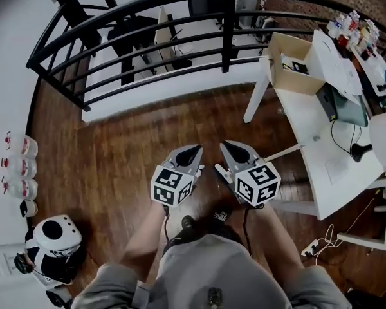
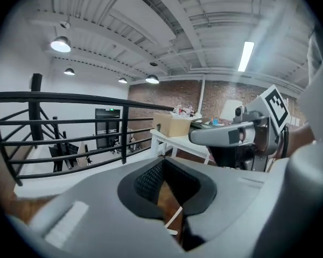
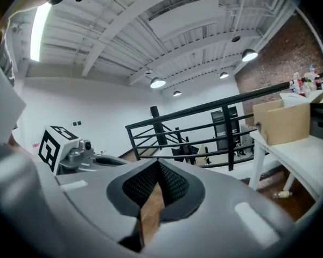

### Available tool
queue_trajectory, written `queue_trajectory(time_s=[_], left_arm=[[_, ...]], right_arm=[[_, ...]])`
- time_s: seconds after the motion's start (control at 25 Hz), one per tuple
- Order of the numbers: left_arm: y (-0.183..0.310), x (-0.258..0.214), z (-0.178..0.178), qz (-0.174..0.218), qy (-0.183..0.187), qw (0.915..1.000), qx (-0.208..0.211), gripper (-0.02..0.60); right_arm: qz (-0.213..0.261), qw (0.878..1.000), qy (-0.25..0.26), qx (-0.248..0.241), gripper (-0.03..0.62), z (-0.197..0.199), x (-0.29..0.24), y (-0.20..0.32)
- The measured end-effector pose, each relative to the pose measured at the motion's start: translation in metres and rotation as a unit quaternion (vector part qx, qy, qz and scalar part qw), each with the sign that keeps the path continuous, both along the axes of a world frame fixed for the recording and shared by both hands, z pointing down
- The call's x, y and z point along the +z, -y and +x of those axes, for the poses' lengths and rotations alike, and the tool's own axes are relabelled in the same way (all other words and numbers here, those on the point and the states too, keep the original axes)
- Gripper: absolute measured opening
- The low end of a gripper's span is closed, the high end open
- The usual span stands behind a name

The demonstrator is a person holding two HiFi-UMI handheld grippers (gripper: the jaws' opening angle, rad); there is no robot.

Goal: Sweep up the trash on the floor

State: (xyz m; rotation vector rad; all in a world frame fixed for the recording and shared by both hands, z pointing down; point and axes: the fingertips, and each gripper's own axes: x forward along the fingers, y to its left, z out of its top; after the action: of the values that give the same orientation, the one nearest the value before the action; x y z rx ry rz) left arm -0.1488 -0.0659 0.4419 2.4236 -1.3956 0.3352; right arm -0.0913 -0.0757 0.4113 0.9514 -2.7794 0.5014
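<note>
Currently your left gripper (image 1: pixel 188 153) and right gripper (image 1: pixel 237 152) are both closed on nothing, side by side above the wood floor (image 1: pixel 116 153), and I can't make out any trash on it, so sweeping looks unstarted.

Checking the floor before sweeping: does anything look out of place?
A small pale scrap lies on the wood floor beside the white table's leg; a power strip lies loose near that table.
</note>
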Motion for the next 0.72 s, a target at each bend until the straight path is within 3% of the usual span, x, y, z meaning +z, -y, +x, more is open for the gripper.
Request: queue_trajectory(time_s=[0.2, 0.4, 0.72], left_arm=[[-0.05, -0.008, -0.055, -0.004, 0.001, 0.9993, -0.037, 0.008], [-0.083, -0.016, -0.099, 0.0, 0.008, 0.9979, -0.065, 0.008], [-0.1, -0.073, -0.146, 0.056, 0.012, 0.9933, -0.101, 0.008]], right_arm=[[-0.002, 1.0, -0.005, -0.027, 0.0, -0.063, -0.013, -0.041], [0.026, 0.999, -0.027, -0.039, 0.0, -0.108, -0.03, -0.066], [0.064, 0.996, -0.003, -0.063, 0.0, -0.149, -0.08, -0.085]])
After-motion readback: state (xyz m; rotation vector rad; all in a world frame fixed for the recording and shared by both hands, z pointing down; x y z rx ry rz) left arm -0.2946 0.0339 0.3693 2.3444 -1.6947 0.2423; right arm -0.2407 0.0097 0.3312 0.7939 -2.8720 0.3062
